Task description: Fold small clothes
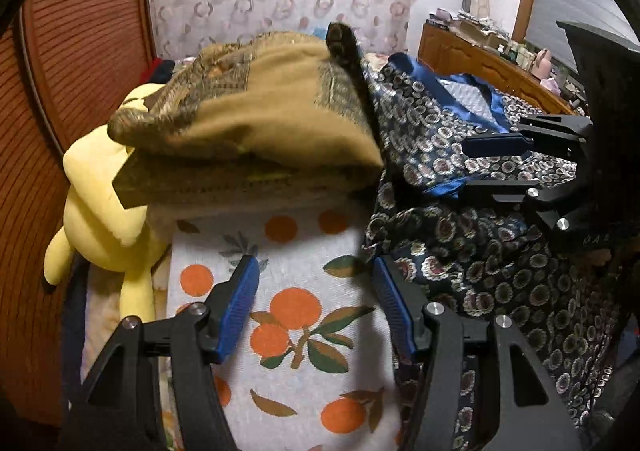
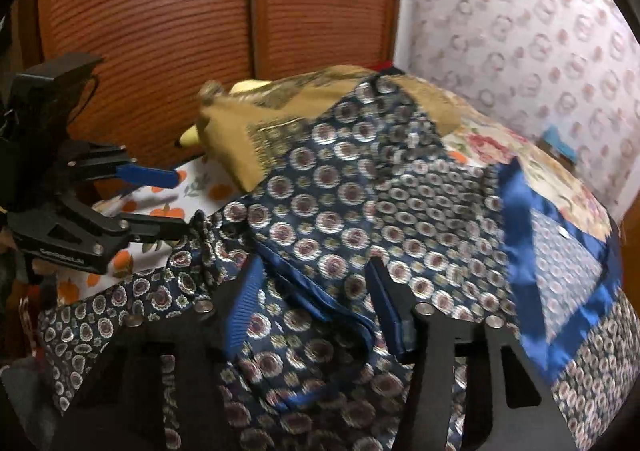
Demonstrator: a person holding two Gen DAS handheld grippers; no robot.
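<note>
Now, garment: navy patterned garment (image 2: 344,187) spread rumpled on the bed for folding, beside the tan blanket (image 1: 256,119)
Left gripper (image 1: 316,307): spread, empty, over the orange-print sheet (image 1: 292,251) beside the garment's edge
Right gripper (image 2: 312,307): part-spread above the garment; pinching nothing

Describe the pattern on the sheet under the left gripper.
White sheet printed with oranges and green-brown leaves; clearest in the left wrist view.

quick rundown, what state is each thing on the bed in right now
navy blue patterned silky garment with blue trim: spread out and rumpled, not folded
tan patterned cloth: folded, lying on a pile
yellow plush toy: slumped beside the pile, partly under the tan cloth
left gripper: open above the orange-print sheet, holding nothing
right gripper: fingers open over the garment, not gripping
</note>
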